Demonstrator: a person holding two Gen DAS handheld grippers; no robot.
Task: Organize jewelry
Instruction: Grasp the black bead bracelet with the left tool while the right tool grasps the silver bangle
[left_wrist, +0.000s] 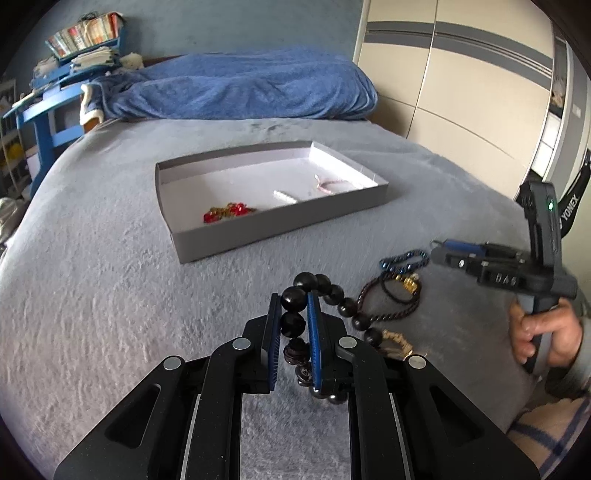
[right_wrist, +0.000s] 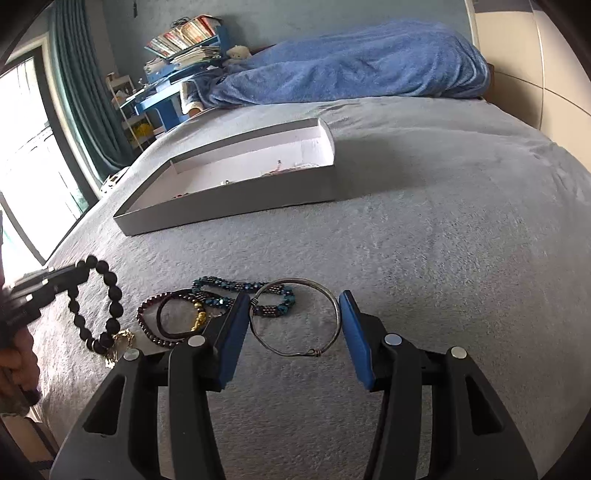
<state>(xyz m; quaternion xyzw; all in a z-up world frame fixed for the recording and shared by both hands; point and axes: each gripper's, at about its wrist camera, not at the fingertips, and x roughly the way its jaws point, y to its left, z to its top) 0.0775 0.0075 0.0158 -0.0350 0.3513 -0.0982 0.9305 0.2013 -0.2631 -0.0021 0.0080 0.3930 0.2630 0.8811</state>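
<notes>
My left gripper is shut on a black bead bracelet and holds it just above the grey blanket; it also shows in the right wrist view. My right gripper is open, its fingers either side of a thin metal bangle lying on the blanket. A blue bead bracelet, a dark red bead bracelet and a black cord with a gold charm lie beside it. The grey box ahead holds a red piece, a white piece and a pink piece.
A blue blanket lies heaped at the bed's head. A blue chair and shelf with papers stand at the left. Wardrobe doors stand to the right. A window with curtains shows at the left of the right wrist view.
</notes>
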